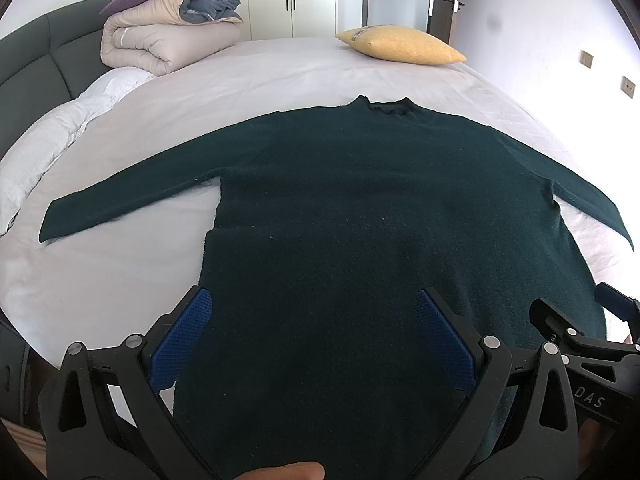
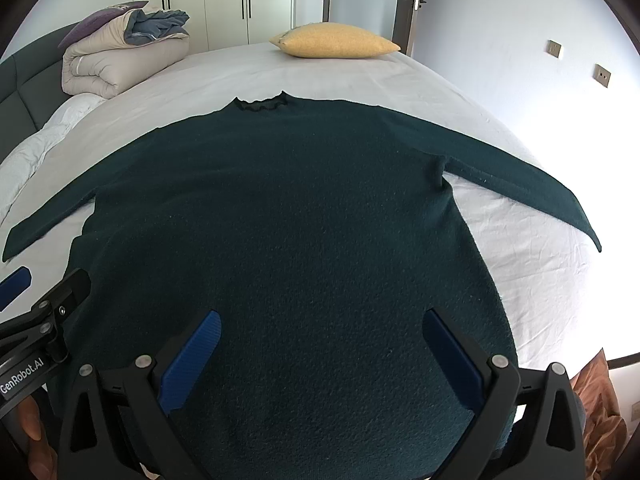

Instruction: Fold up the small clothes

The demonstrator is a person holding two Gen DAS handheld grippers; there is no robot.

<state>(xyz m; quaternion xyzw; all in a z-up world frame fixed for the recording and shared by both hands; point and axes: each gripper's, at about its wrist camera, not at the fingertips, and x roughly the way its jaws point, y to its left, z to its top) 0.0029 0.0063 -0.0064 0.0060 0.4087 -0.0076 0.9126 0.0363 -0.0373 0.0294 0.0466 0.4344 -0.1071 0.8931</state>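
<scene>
A dark green long-sleeved sweater (image 1: 360, 200) (image 2: 280, 208) lies flat on the white bed sheet (image 1: 280, 72), collar (image 1: 386, 109) at the far end and both sleeves spread out sideways. My left gripper (image 1: 314, 300) hovers open over the sweater's lower left part, its blue pads (image 1: 184, 336) wide apart with nothing between them. My right gripper (image 2: 322, 322) hangs open above the lower right part of the sweater, also holding nothing. Each gripper shows at the edge of the other's view.
A rolled beige duvet with a purple pillow (image 1: 160, 36) sits at the far left by the dark headboard (image 1: 32, 68). A yellow cushion (image 1: 400, 46) lies at the bed's far end. Wardrobe doors (image 2: 224, 0) and a room door stand behind.
</scene>
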